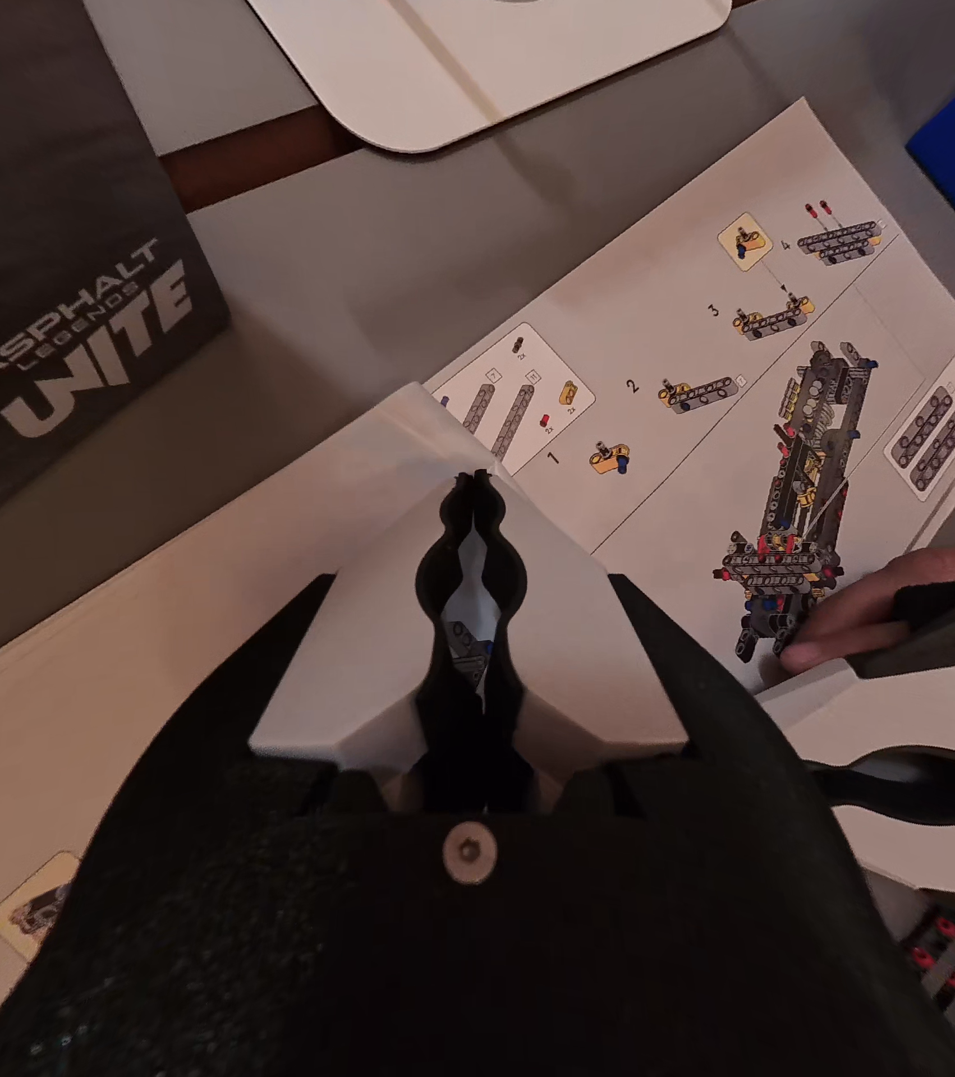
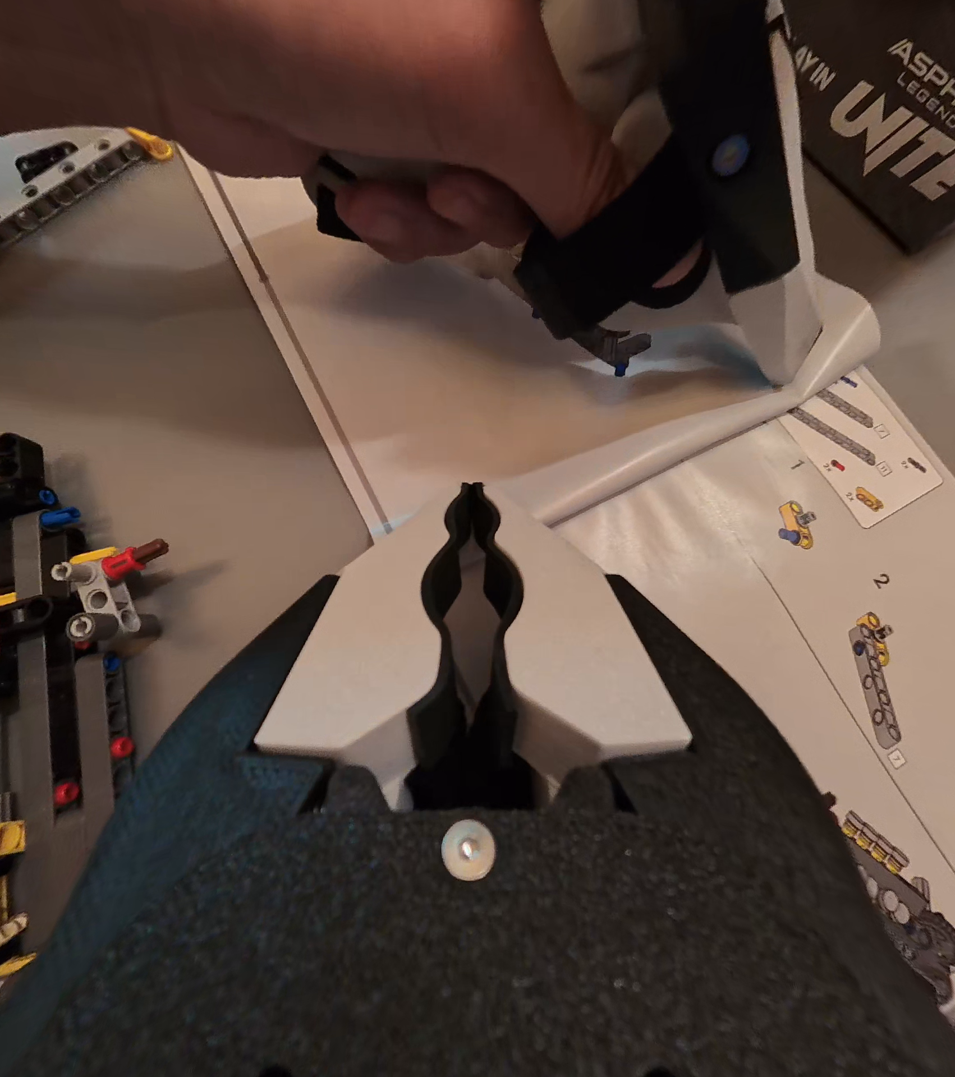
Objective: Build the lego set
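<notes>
Grey table [image 1: 347, 245]; left gripper [image 1: 472, 479] jaws pinching instruction booklet [image 1: 696, 373] page; right gripper [image 2: 472, 486] jaws pressed together, empty.

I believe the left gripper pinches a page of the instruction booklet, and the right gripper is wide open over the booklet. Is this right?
Not quite. The right gripper is shut, not wide open: the right wrist view shows its fingers meeting with nothing between them. The left gripper does pinch a page of the instruction booklet.

A gray table [image 1: 347, 245] fills the view. A dark brown gap [image 1: 213, 175] shows at 11 o'clock. The light is dim and warm.
</notes>
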Tool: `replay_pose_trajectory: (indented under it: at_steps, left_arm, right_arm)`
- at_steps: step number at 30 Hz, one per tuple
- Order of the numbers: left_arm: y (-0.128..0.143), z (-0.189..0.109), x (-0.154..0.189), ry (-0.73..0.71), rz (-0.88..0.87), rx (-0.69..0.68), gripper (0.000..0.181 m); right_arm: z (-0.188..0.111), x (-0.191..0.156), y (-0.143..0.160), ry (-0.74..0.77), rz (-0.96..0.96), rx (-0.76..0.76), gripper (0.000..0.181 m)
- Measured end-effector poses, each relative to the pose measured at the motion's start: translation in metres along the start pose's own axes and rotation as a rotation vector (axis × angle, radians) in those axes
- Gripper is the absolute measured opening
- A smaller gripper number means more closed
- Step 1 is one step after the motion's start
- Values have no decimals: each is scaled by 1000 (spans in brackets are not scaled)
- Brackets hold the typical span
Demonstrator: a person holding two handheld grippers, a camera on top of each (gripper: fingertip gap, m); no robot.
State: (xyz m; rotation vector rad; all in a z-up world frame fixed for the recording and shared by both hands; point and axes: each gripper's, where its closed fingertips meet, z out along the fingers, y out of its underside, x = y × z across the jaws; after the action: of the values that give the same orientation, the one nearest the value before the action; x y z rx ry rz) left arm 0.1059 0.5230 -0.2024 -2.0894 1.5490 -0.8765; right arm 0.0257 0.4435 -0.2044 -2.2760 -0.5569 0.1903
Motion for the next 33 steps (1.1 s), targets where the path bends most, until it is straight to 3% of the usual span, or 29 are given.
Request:
replay_pose_trajectory:
  at_steps: [6, 10, 14, 17, 19, 22, 27, 33]
  left_arm:
    - [0, -8, -3, -40, 82, -6, 3]
    - [7, -87, -18, -19, 49, 150, 15]
    - [58, -172, -65, -104, 14, 298, 20]
    - [86, -204, -102, -175, -42, 429, 20]
    - [98, -208, -114, -177, -90, 398, 20]
    - [95, -210, -116, -165, -95, 383, 19]
    - [114, -186, -111, -197, -66, 256, 16]
    - [114, -184, -107, -224, -18, 241, 16]
  right_arm:
    - [1, -1, -3, -9, 69, 0, 0]
    - [-15, -6, -20, -31, 154, 38, 6]
    - [-39, -7, -59, -9, 301, 249, 19]
    - [-37, -3, -67, 41, 359, 307, 31]
    - [-31, -1, -62, 85, 306, 258, 32]
    - [-27, -2, -54, 118, 274, 205, 32]
    - [-33, -8, -48, 109, 293, 228, 32]
    - [-42, -5, -50, 104, 320, 266, 26]
